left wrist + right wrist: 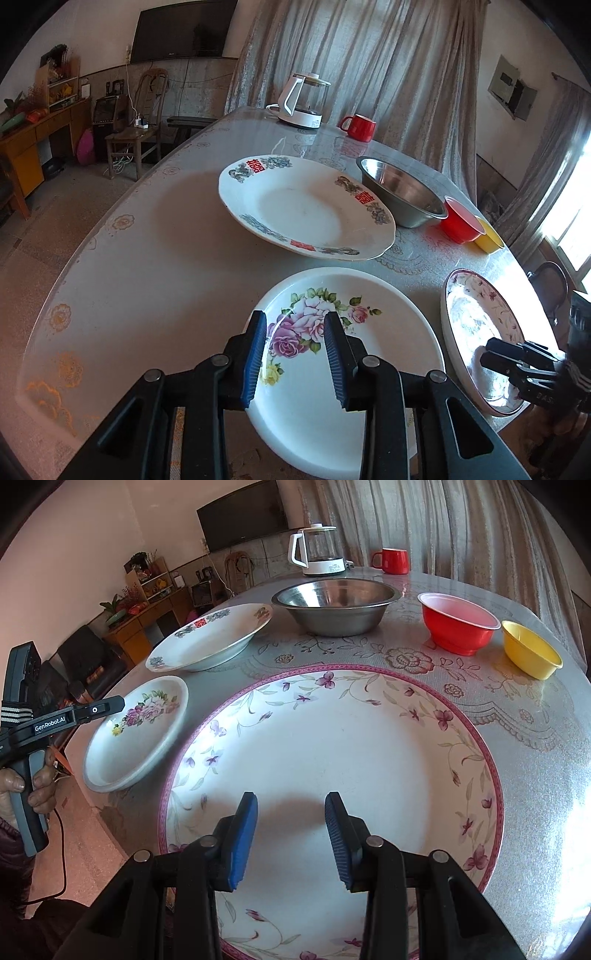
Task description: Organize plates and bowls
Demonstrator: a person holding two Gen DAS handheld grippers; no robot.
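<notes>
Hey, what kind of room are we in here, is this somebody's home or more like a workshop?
Most likely a lived-in home, a dining or living room. A wall-mounted television hangs above a wooden chair, long curtains fall behind the table, and an electric kettle and red mug stand on it.

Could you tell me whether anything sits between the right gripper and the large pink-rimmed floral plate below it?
Nothing visible does. The right gripper hangs with its jaws apart directly over the bare white centre of the large pink-rimmed floral plate. The rose-patterned white plate lies apart to its left, under the left gripper.
</notes>
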